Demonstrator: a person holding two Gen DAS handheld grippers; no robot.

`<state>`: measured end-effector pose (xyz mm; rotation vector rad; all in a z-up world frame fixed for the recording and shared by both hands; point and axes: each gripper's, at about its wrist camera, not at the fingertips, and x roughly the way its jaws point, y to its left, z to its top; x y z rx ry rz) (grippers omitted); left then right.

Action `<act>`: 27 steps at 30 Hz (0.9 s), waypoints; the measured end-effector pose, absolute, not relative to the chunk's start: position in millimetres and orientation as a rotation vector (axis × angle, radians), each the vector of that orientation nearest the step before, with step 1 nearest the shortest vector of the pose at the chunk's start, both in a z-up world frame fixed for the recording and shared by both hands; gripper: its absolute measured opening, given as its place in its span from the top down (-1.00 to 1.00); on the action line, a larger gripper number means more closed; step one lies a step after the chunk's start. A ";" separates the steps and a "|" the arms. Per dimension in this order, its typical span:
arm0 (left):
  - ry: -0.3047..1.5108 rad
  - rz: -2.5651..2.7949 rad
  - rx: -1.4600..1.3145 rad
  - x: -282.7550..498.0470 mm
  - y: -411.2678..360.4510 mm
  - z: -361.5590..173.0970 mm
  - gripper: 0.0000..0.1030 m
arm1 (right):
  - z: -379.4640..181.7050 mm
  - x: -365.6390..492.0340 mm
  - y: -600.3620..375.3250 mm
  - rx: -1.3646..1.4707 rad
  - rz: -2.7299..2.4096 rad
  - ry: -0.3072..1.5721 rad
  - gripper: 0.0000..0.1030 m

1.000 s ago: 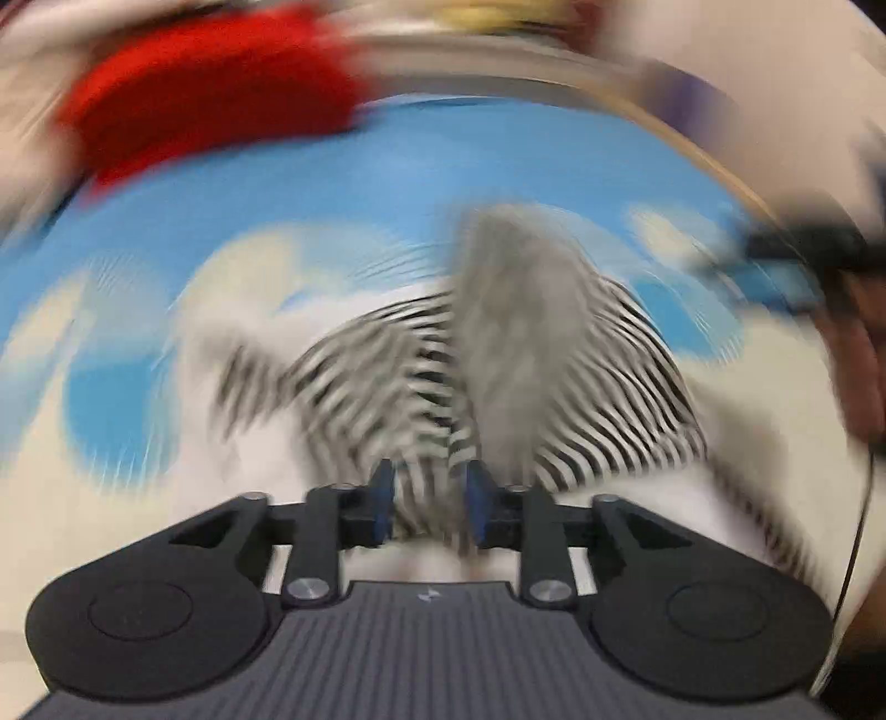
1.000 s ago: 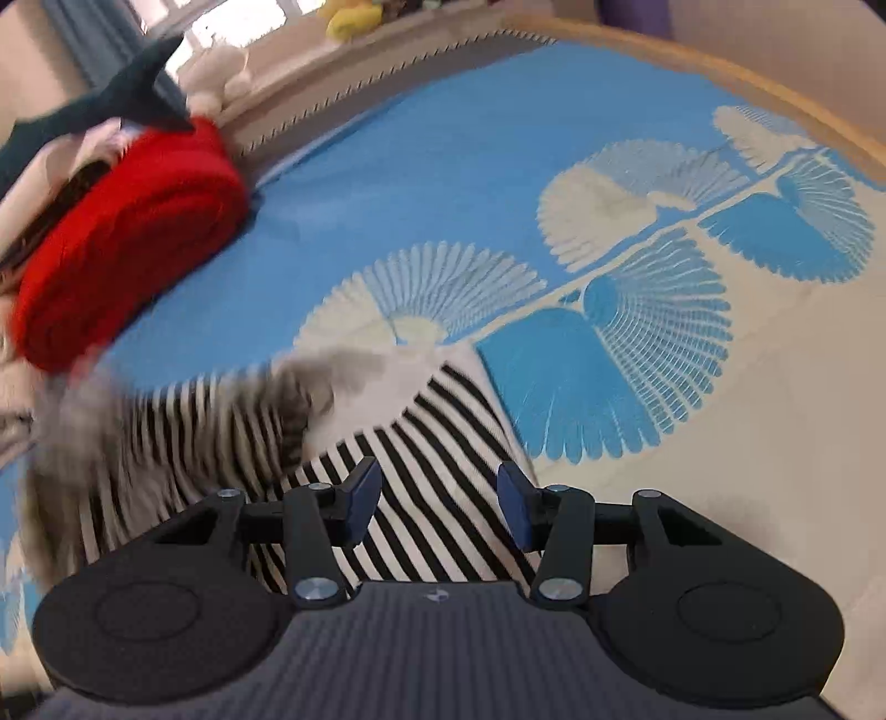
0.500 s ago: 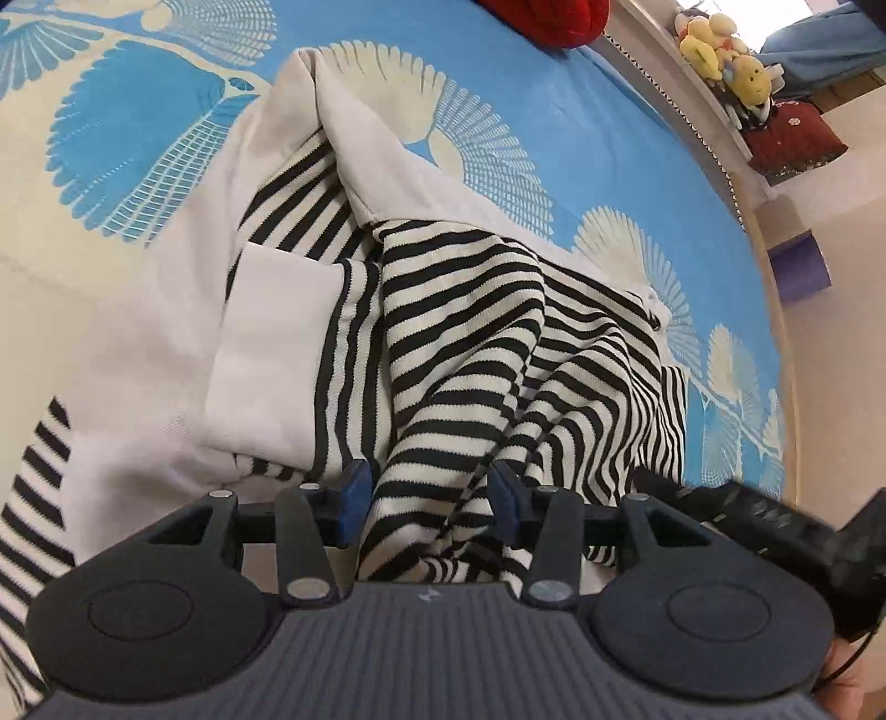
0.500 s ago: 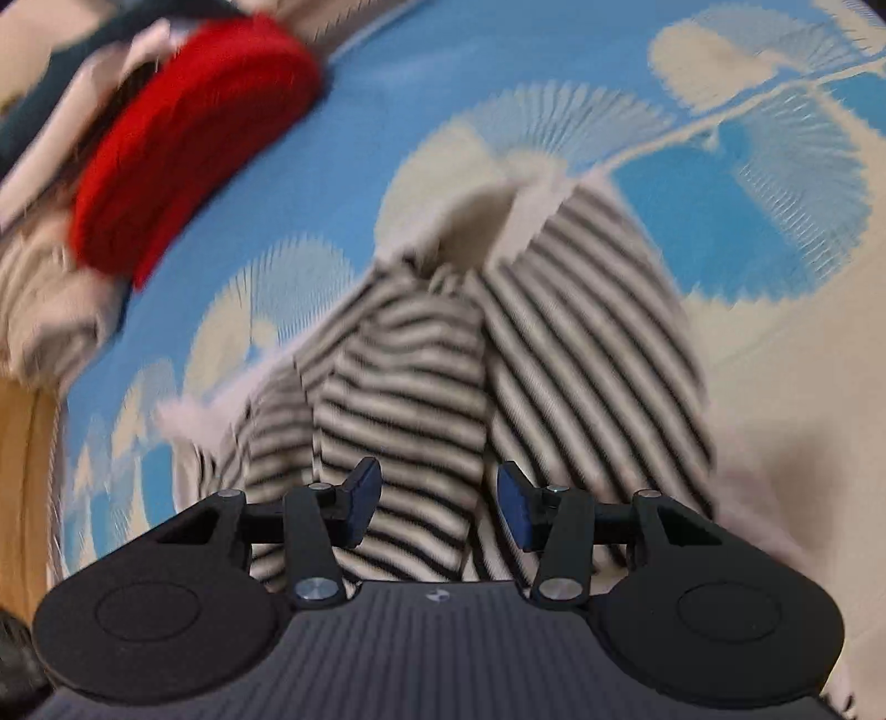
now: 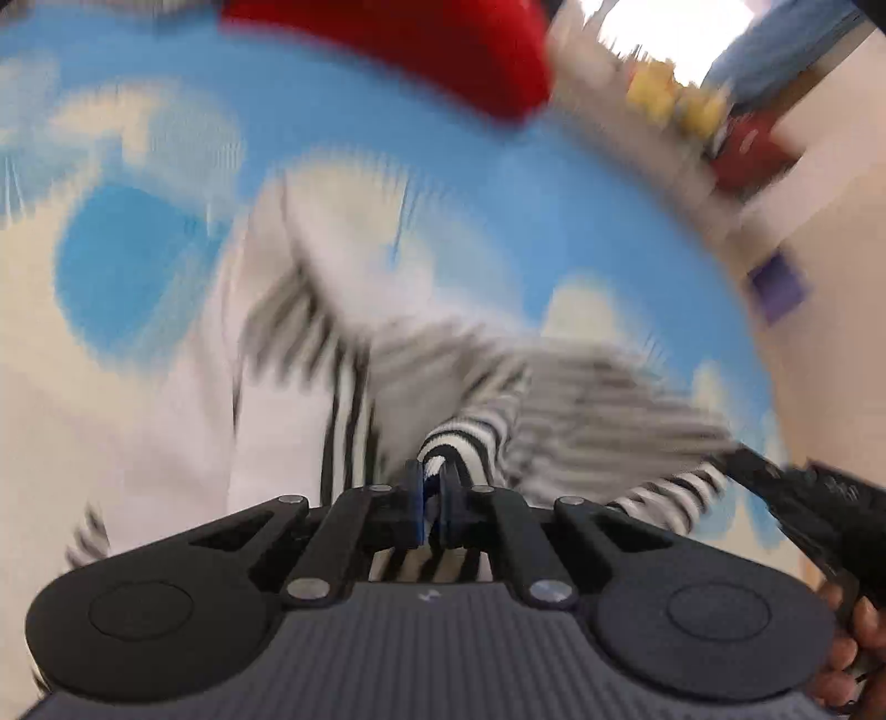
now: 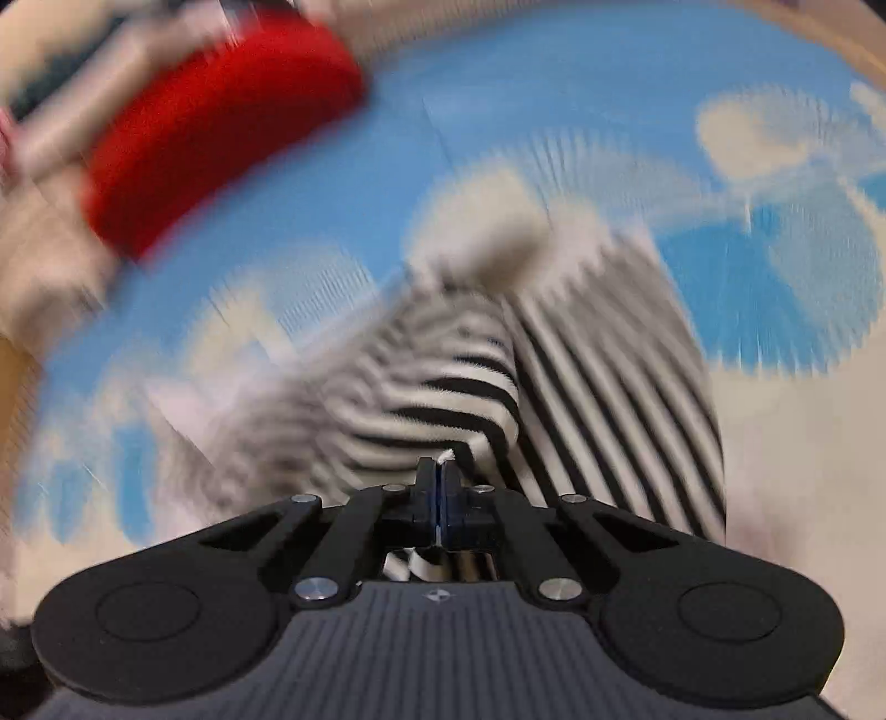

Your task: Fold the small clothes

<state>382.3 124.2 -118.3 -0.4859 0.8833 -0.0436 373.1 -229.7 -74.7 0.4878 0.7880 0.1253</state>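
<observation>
A black-and-white striped garment with white panels (image 5: 310, 354) lies crumpled on the blue and cream patterned bedspread (image 5: 138, 260); it also shows in the right wrist view (image 6: 609, 365). My left gripper (image 5: 433, 487) is shut on a bunched striped fold of it. My right gripper (image 6: 438, 487) is shut on another striped edge, with a bit of white fabric poking out between the pads. Both views are motion-blurred. The right gripper's body shows at the lower right of the left wrist view (image 5: 803, 498).
A red rolled cloth (image 6: 216, 127) lies at the far side of the bed, also in the left wrist view (image 5: 421, 50). Yellow plush toys (image 5: 675, 99) and a dark red item (image 5: 753, 149) sit on a ledge beyond the bed edge. A purple box (image 5: 775, 282) stands at right.
Both grippers were open over the striped garment half a second ago; now both have shut on folds of it. Both views blur as the grippers move.
</observation>
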 end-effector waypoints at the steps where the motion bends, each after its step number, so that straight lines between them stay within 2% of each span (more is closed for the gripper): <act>1: 0.821 -0.032 -0.493 377.1 130.6 -108.5 0.90 | -59.2 367.4 -241.1 0.496 0.121 0.718 1.00; 3: 0.741 -0.008 -0.513 368.6 143.6 -97.4 0.89 | -46.1 359.8 -261.6 0.498 0.106 0.677 1.00; 6: 0.762 0.038 -0.538 363.9 153.5 -102.9 0.91 | -77.0 361.2 -281.8 0.553 0.082 0.862 1.00; 9: 0.966 0.160 -0.453 371.6 156.4 -128.7 0.90 | -125.6 364.0 -279.0 0.565 0.054 1.116 1.00; 11: 1.040 0.144 -0.571 374.7 166.0 -149.5 0.89 | -143.8 363.4 -271.3 0.558 0.062 1.203 0.96; 12: 1.060 0.121 -0.645 376.1 169.5 -156.3 0.82 | -147.2 364.6 -269.4 0.560 0.065 1.224 0.90; 13: 1.067 0.091 -0.696 378.1 170.5 -159.8 0.58 | -146.2 369.0 -265.5 0.556 0.065 1.223 0.88; 14: 1.057 0.065 -0.724 378.6 169.6 -160.6 0.40 | -142.1 369.6 -264.8 0.549 0.064 1.207 0.75; 15: 1.043 0.050 -0.742 379.8 168.5 -159.9 0.08 | -136.4 370.9 -264.5 0.542 0.056 1.170 0.61; 16: 1.030 0.046 -0.756 381.3 167.2 -159.0 -0.07 | -130.8 370.6 -263.4 0.534 0.045 1.137 0.28; 17: 1.017 0.043 -0.771 382.9 165.7 -158.7 -0.08 | -127.1 371.7 -262.6 0.523 0.032 1.106 0.06; 23: 1.081 0.043 -0.771 395.9 152.4 -182.7 -0.04 | -140.3 377.9 -257.6 0.507 0.023 1.140 0.06; 24: 1.105 0.065 -0.751 397.9 148.3 -188.0 0.21 | -143.1 378.2 -256.6 0.496 0.019 1.152 0.10; 25: 1.108 0.094 -0.740 396.9 146.9 -190.7 0.64 | -144.8 379.4 -253.3 0.487 0.020 1.155 0.31; 26: 1.101 0.122 -0.725 396.1 146.6 -189.7 0.75 | -145.3 378.2 -252.7 0.485 0.019 1.148 0.65; 27: 1.081 0.144 -0.694 394.6 145.4 -182.0 0.76 | -141.9 377.4 -253.4 0.495 0.005 1.124 0.80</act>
